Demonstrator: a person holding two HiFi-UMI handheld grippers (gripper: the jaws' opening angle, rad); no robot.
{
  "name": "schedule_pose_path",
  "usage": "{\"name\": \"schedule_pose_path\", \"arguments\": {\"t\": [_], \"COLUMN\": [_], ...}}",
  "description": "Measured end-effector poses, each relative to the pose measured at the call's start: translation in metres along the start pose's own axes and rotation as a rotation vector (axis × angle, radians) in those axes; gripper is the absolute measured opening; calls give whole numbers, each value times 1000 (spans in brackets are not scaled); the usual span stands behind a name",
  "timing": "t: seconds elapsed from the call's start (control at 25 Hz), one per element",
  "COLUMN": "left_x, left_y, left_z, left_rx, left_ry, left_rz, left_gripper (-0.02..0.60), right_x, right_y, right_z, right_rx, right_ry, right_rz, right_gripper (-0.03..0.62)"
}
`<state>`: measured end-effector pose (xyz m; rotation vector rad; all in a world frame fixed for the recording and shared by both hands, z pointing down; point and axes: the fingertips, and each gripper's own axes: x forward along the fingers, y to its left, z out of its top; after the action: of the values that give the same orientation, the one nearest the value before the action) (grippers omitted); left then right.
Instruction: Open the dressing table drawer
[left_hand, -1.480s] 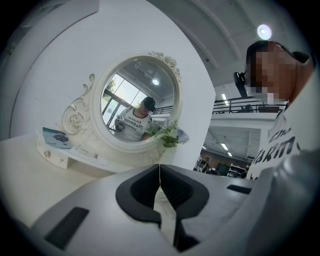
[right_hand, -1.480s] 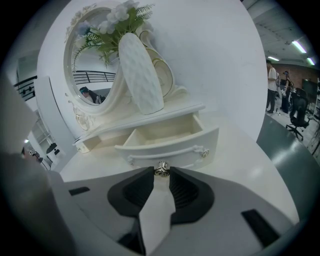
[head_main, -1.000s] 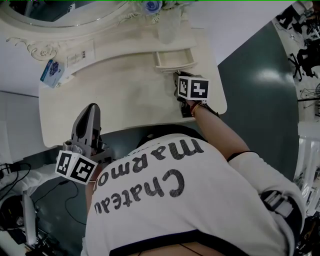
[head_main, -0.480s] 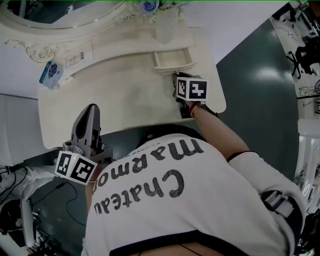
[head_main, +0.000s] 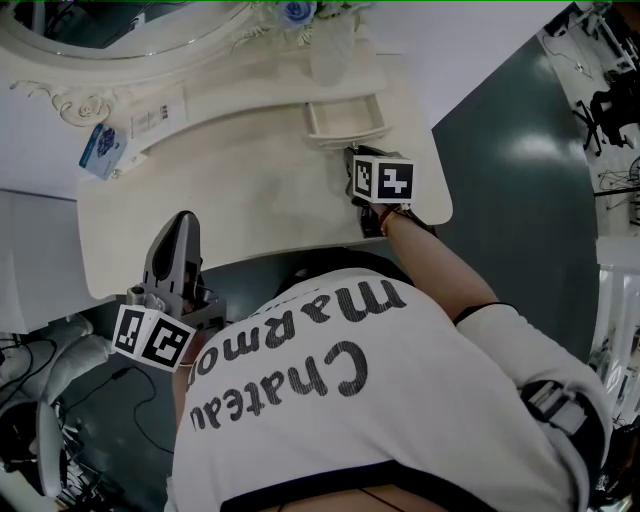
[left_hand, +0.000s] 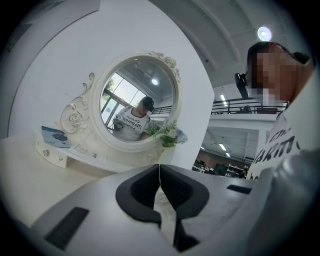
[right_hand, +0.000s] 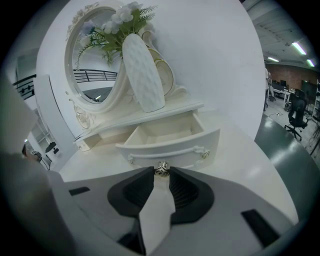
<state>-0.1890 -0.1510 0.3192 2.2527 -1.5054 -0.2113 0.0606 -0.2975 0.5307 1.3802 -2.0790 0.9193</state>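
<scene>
Recorder: Nothing tied to the task is seen to have shifted since the earlier head view pictures. Both grippers and the drawer are found where they were.

Checker: Head view to be logged first.

Recorder: Logged. The drawer (head_main: 345, 120) is noted pulled out from under the raised shelf (head_main: 240, 105), toward the right end of the dressing table (head_main: 230, 200), with its inside exposed. The right gripper (head_main: 354, 155) is held with its tips at the drawer front. The left gripper (head_main: 183, 220) is held over the near left edge of the table top, well apart from the drawer. A blue packet (head_main: 103, 148) is seen near the shelf's left end.

Checker: Left gripper view?

Recorder: The left gripper (left_hand: 159, 174) is seen closed, its jaws met pad to pad along one thin line. An oval mirror (left_hand: 135, 105) and flowers (left_hand: 167, 134) are seen beyond it.

Checker: Right gripper view?

Recorder: The right gripper (right_hand: 161, 173) is seen clamped on the metal knob (right_hand: 161, 168) at the middle of the drawer front. The drawer (right_hand: 170, 136) is seen standing open below the shelf, on which a white vase (right_hand: 143, 72) is set upright.
</scene>
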Motion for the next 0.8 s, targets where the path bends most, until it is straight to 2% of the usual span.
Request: {"name": "schedule_pose_path", "arguments": {"t": [0.8], "left_x": [0], "left_y": [3], "left_z": [0], "left_rx": [-4], "left_ry": [-11], "left_rz": [2], "left_gripper": [23], "right_x": [1], "right_y": [1], "right_z": [0], "right_rx": [-2], "right_ry": [5], "right_rz": [-1], "right_gripper": [107]}}
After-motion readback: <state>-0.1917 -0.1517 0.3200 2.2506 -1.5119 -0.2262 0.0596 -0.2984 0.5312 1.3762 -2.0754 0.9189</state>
